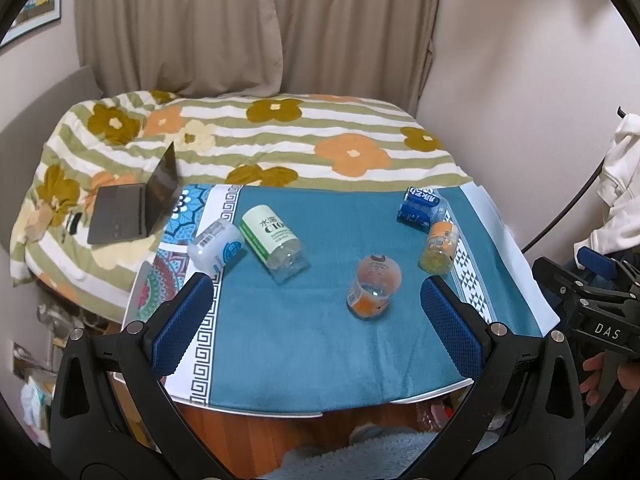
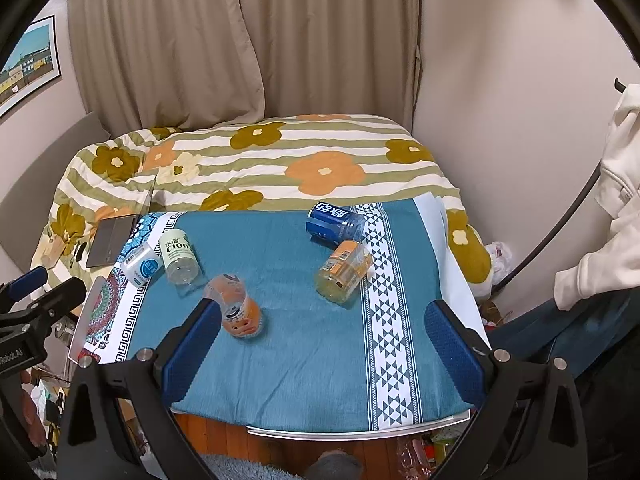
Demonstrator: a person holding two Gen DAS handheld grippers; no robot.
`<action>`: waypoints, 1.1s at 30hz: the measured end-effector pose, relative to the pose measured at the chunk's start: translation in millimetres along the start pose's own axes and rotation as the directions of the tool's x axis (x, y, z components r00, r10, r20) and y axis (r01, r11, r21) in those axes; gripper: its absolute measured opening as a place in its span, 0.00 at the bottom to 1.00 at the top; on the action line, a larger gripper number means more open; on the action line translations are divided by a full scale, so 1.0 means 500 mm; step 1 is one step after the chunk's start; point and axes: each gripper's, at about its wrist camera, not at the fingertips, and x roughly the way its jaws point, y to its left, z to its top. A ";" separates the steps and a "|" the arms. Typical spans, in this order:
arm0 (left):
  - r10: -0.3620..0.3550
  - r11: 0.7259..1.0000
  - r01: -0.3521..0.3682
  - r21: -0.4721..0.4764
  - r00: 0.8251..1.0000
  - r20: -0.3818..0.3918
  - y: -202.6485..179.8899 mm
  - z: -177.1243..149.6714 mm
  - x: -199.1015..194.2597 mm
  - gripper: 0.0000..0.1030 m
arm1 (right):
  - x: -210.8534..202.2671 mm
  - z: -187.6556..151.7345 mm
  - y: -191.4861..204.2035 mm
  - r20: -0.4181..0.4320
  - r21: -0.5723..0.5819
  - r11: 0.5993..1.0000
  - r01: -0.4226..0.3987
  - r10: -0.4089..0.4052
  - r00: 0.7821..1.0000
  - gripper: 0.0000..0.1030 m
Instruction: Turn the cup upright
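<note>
Five cups point(image 1: 373, 286) toppled | right gripper point(image 2: 322, 320) finger hides orange cup's side

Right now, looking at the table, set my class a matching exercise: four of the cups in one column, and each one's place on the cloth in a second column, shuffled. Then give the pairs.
Cups:
1. green-label cup
2. blue cup
3. orange cup
4. yellow cup

Places:
A. far right corner, nearest the bed
B. middle of the teal cloth, alone
C. left side, next to the white cup
D. right side, just in front of the blue cup

Pairs: 1-C, 2-A, 3-B, 4-D
</note>
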 end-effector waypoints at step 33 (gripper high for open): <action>0.052 0.999 -0.052 0.003 0.998 0.030 0.005 0.001 0.000 1.00 | 0.009 0.009 0.002 0.007 0.006 1.000 0.006 -0.006 1.000 0.99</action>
